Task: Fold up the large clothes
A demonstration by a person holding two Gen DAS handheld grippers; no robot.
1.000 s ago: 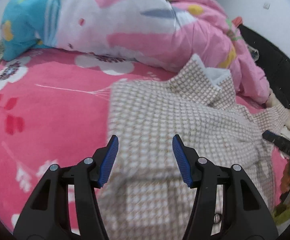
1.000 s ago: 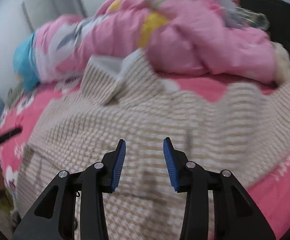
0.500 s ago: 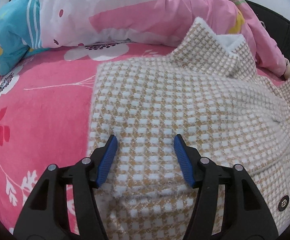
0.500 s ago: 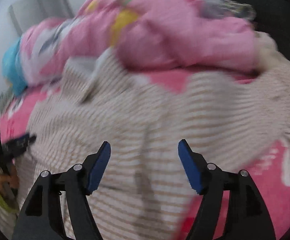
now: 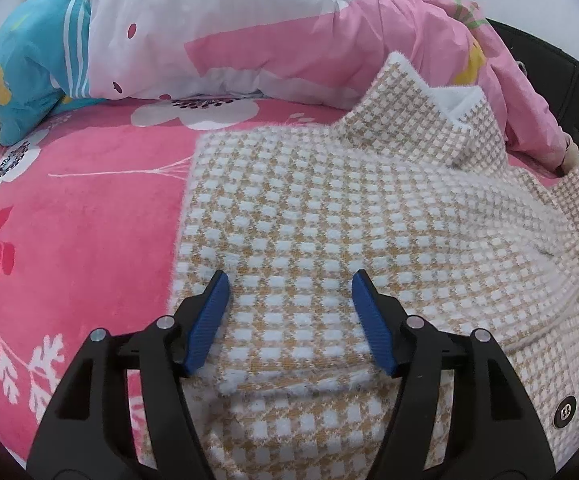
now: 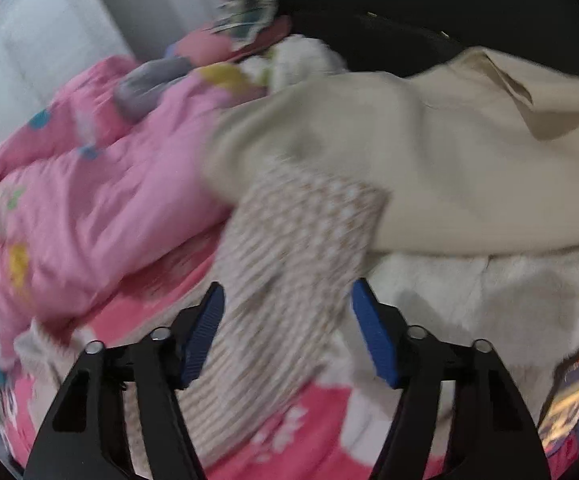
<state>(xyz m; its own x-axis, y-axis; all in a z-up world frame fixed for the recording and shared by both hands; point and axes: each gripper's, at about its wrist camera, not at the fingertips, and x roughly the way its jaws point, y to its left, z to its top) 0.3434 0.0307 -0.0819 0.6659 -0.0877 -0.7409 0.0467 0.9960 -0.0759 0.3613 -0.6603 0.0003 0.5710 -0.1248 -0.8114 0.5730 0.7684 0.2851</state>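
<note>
2 grippers work a checked fleece jacket [image 5: 329, 208] lying flat on the pink floral bedspread [image 5: 81, 208], collar [image 5: 429, 100] at the far end by the pink duvet [image 5: 289, 28], so its long axis runs near to far. Left gripper [image 5: 289, 312], jaws spread and opening, rests over the folded-in sleeve cuff [image 5: 289, 368] without pinching it; right gripper [image 6: 285, 328], jaws apart but closing, straddles the blurred other sleeve [image 6: 289, 248] stretching away to the far right toward a beige garment [image 6: 429, 140]. Judging by this, the right should pinch near the cuff and carry it straight across while the left pins the first fold.
</note>
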